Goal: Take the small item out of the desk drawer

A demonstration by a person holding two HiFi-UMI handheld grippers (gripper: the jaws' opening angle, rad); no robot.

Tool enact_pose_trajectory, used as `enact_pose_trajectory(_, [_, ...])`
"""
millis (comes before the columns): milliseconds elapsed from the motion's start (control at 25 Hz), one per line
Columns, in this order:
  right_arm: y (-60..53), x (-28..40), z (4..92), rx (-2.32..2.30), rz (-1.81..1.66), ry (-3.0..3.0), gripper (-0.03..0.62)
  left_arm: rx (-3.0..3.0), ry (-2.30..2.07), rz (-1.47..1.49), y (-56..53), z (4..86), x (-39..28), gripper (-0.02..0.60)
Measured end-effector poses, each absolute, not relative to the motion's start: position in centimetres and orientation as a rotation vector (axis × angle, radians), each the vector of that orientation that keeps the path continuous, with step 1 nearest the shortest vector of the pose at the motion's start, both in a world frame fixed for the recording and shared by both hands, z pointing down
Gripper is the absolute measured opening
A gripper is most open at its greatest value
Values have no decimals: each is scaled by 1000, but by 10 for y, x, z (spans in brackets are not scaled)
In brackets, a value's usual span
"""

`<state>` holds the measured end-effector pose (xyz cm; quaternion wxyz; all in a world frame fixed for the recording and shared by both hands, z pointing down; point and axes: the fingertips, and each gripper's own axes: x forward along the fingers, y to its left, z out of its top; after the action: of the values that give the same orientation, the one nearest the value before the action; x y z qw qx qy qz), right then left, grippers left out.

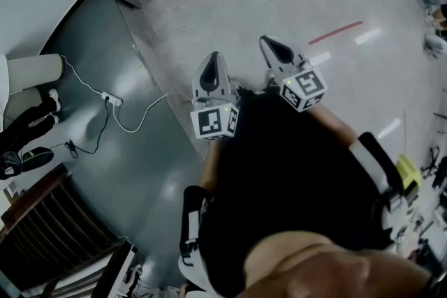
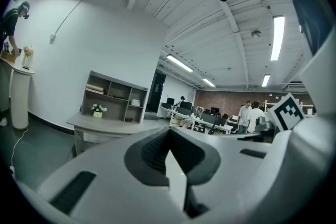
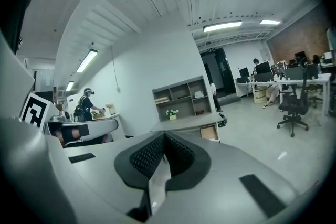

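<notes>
Two tools, the left gripper [image 1: 211, 66] and right gripper [image 1: 278, 49], both pinched shut and empty, hover above the floor [image 1: 300, 3]; a power strip [image 1: 112, 99] lies leftward, the desk [image 3: 184, 122] well apart.

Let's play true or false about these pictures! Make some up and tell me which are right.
1. The left claw and the right claw are both shut and empty. True.
2. A little flower pot sits on the desk by the shelves. True.
3. The claws are reaching into a drawer. False: they are held in the air, with the desk across the room.
4. A white power strip lies on the floor. True.
5. Nobody else is in the room. False: other people stand farther back.
</notes>
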<state>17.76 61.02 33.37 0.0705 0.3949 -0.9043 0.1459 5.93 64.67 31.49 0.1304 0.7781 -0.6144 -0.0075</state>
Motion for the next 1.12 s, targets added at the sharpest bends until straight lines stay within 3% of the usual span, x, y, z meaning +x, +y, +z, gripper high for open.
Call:
enact_pose_trajectory(560, [584,140,355,1198,426,-2678,-2,2292,-1718,-27,617,325,41,-2])
enact_pose_trajectory(1120, [423,128,362,1102,454,-2689,-2,2230,-1754,-10,459,327,41,-2])
